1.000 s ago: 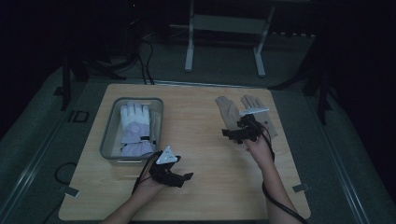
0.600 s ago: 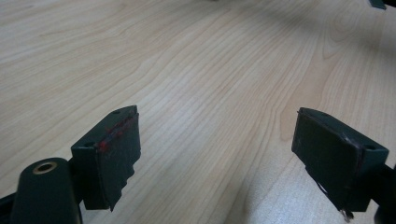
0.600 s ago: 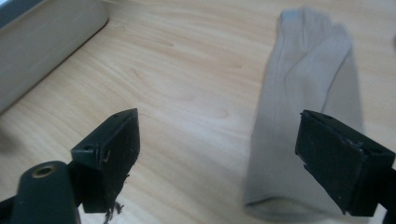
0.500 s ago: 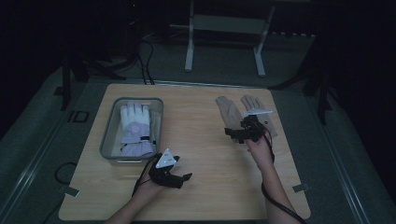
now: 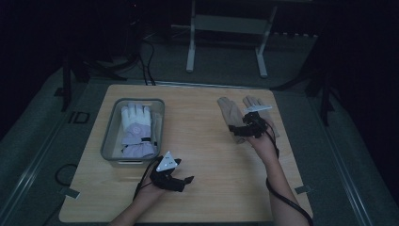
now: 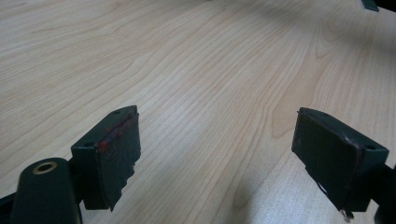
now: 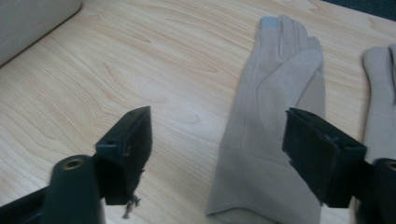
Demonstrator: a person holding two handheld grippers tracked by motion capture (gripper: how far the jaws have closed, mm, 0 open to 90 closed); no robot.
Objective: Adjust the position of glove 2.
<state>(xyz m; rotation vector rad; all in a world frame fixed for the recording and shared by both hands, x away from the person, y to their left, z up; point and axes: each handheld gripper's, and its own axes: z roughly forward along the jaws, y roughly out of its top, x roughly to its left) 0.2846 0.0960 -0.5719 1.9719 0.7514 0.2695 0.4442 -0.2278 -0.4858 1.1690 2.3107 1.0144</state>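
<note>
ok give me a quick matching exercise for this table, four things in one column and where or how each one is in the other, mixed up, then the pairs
Things:
1. white glove
2. beige glove
3. left gripper
4. right gripper

Places or states:
A. jaws open over bare wood, nothing between them
B. lying in the grey bin at the table's left
C. jaws open, just been closing, above a glove's cuff
D. flat on the wood at the table's right, fingers pointing away from the person

Pairs: 1-B, 2-D, 3-A, 4-C
</note>
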